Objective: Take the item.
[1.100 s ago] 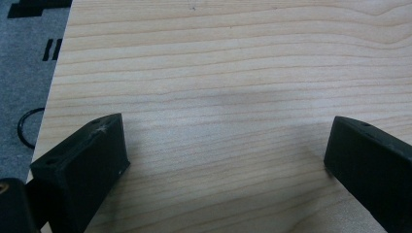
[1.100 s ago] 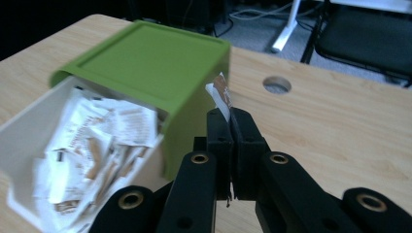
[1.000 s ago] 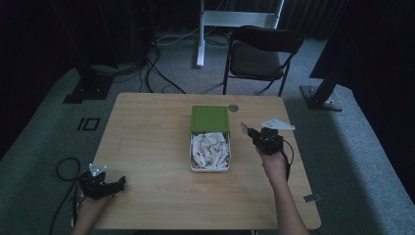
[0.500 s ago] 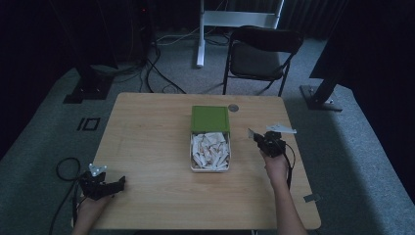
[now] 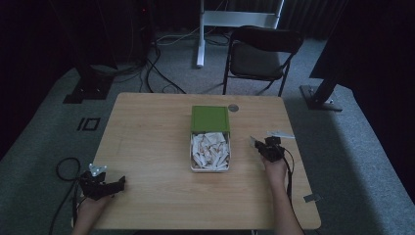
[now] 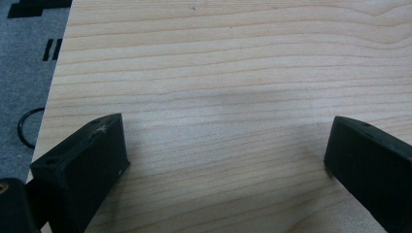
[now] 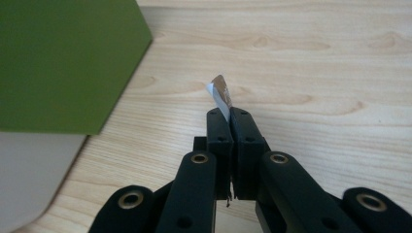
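An open tin [image 5: 192, 156] holding several white packets [image 5: 210, 151] sits mid-table, with its green lid [image 5: 210, 119] lying just behind it. My right gripper [image 5: 258, 145] hovers to the right of the tin, shut on a thin white packet [image 7: 220, 93] whose brownish tip sticks out past the jaws. In the right gripper view the green lid [image 7: 63, 63] is at upper left and the tin's pale wall [image 7: 34, 174] below it. My left gripper [image 5: 117, 182] rests at the table's near left corner, jaws wide open over bare wood [image 6: 218, 97], nothing between its fingers [image 6: 82, 165].
A small round disc [image 5: 233, 107] lies on the table behind the lid. A folding chair [image 5: 259, 49] stands beyond the far edge. A cable loop [image 5: 63, 166] lies on the floor left of the table. Bare wood spreads left of the tin.
My right gripper has drawn back a little toward the person and sunk lower, still holding the white packet. The left gripper has stayed put.
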A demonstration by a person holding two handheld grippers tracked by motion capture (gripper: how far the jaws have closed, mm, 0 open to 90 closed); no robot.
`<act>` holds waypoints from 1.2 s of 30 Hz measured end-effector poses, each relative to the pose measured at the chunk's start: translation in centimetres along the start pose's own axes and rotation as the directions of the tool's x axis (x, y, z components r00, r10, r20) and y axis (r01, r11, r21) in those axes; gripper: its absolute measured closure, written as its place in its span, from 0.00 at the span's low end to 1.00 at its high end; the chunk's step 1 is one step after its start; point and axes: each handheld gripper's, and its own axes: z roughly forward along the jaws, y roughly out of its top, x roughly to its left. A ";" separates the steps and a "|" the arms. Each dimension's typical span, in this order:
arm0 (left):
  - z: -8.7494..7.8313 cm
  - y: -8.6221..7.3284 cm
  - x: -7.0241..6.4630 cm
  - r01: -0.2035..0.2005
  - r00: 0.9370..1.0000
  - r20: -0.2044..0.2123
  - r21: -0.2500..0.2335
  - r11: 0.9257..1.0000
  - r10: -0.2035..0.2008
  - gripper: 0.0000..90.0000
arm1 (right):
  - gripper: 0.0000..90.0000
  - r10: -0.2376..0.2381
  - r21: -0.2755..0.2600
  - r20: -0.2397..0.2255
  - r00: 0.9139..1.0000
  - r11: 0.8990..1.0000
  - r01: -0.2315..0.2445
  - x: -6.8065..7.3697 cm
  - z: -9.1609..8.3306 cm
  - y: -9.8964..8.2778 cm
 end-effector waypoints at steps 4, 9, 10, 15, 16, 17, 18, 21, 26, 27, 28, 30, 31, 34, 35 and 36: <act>0.0 0.0 0.0 0.000 1.000 0.000 0.000 1.000 0.000 0.03 | 0.98 0.005 0.003 0.007 1.000 1.000 -0.005 -0.4 0.1 -0.1; 0.0 0.0 0.0 0.000 1.000 0.000 0.000 1.000 0.000 0.03 | 0.98 0.005 0.021 0.034 0.999 1.000 -0.006 -0.8 0.3 -0.4; 0.0 0.0 0.0 0.001 1.000 0.000 0.000 1.000 -0.001 0.03 | 0.98 0.009 0.022 0.039 0.999 1.000 -0.010 -0.9 0.3 -0.5; 0.0 0.0 0.0 0.000 1.000 0.000 0.000 1.000 0.000 0.03 | 0.98 0.033 0.041 0.051 0.998 0.999 -0.035 -1.4 0.6 -0.9; 0.0 0.0 0.0 0.001 1.000 0.000 -0.001 1.000 -0.001 0.03 | 0.98 0.034 0.045 0.053 0.998 0.998 -0.036 -1.6 0.6 -1.0; 0.0 0.0 0.0 0.001 1.000 0.000 0.000 1.000 -0.001 0.03 | 0.98 0.037 0.052 0.058 0.998 0.998 -0.040 -1.7 0.7 -1.1; 0.0 0.0 0.0 0.000 1.000 0.000 0.000 1.000 0.000 0.03 | 0.98 0.045 0.056 0.056 0.997 0.997 -0.048 -1.9 0.7 -1.2; 0.0 0.0 0.0 0.000 1.000 0.000 0.001 1.000 0.000 0.03 | 0.98 0.070 0.070 0.072 0.995 0.995 -0.075 -2.5 0.9 -1.6; 0.0 0.0 0.0 0.000 1.000 0.000 0.000 1.000 0.000 0.03 | 0.96 0.079 0.061 0.070 0.994 0.995 -0.084 -3.1 0.8 -1.8; 0.0 0.0 0.0 0.000 1.000 0.000 0.000 1.000 0.000 0.03 | 0.92 0.078 0.051 0.068 0.995 0.995 -0.082 -3.2 0.7 -1.8; 0.0 0.0 0.0 0.000 1.000 0.000 0.000 1.000 0.000 0.03 | 0.85 0.082 0.048 0.063 0.995 0.995 -0.085 -3.2 0.6 -1.8; 0.0 0.0 0.0 0.000 1.000 0.000 0.000 1.000 0.000 0.03 | 0.81 0.081 0.040 0.061 0.995 0.996 -0.083 -3.2 0.5 -1.7; 0.0 0.0 0.0 0.000 1.000 0.000 0.000 1.000 0.000 0.03 | 0.77 0.077 0.033 0.056 0.995 0.996 -0.079 -3.3 0.3 -1.6; 0.0 0.0 0.0 0.000 1.000 0.000 0.000 1.000 0.000 0.03 | 0.69 0.086 0.038 0.041 0.995 0.995 -0.088 -3.4 0.2 -1.4; 0.0 0.0 0.0 0.000 1.000 0.000 0.000 1.000 0.000 0.03 | 0.63 0.083 0.042 0.044 0.996 0.995 -0.085 -3.4 0.1 -1.4; 0.0 0.0 0.0 0.001 1.000 0.000 0.000 1.000 -0.001 0.03 | 0.56 0.078 0.050 0.059 0.995 0.995 -0.081 -3.4 0.1 -1.3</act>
